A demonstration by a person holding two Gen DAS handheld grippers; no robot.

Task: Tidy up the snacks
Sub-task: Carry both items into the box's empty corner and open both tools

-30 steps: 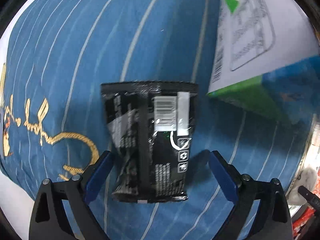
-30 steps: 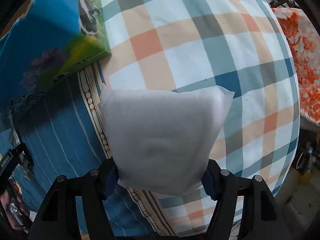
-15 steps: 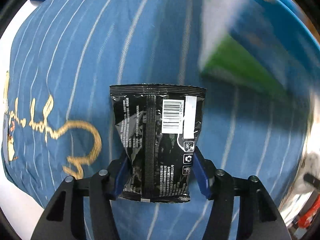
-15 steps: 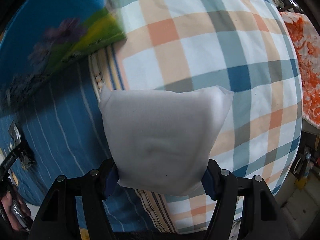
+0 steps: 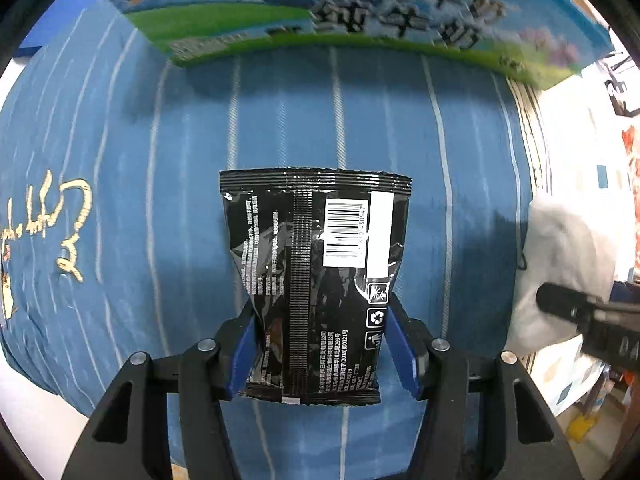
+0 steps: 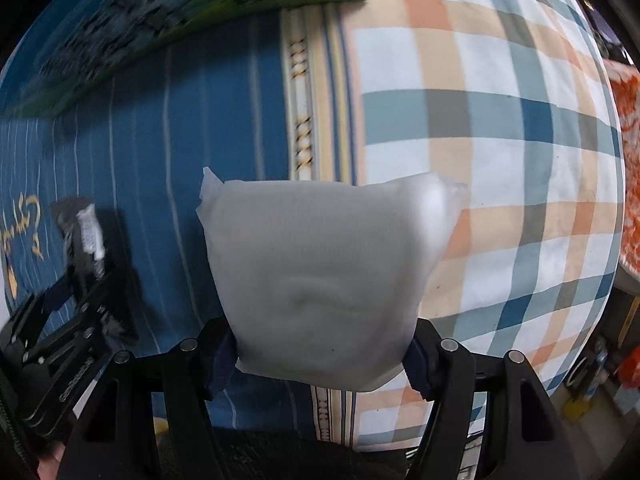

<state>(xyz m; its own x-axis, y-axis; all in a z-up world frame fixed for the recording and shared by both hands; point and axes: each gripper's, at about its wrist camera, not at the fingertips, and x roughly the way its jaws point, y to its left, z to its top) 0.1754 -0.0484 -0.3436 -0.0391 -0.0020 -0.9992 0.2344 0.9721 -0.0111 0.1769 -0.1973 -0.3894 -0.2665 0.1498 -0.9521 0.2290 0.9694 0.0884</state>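
Note:
My left gripper (image 5: 320,344) is shut on a black snack packet (image 5: 316,272) with a white barcode label, held upright above a blue striped cloth (image 5: 160,184). My right gripper (image 6: 324,356) is shut on a plain white packet (image 6: 324,272). That white packet (image 5: 560,264) and the right gripper show at the right edge of the left wrist view. At the left of the right wrist view are the black packet (image 6: 80,236) and the left gripper (image 6: 68,300). A blue and green carton (image 5: 360,12) lies ahead of both.
The blue striped cloth (image 6: 160,160) meets a checked orange, blue and white cloth (image 6: 500,140) along a patterned border (image 6: 304,100). The carton (image 6: 180,16) spans the top left of the right wrist view. An orange-patterned fabric (image 6: 628,92) lies at the far right.
The left gripper closed on the black packet and lifted it. Both grippers swung so that the carton now lies across the top of both views.

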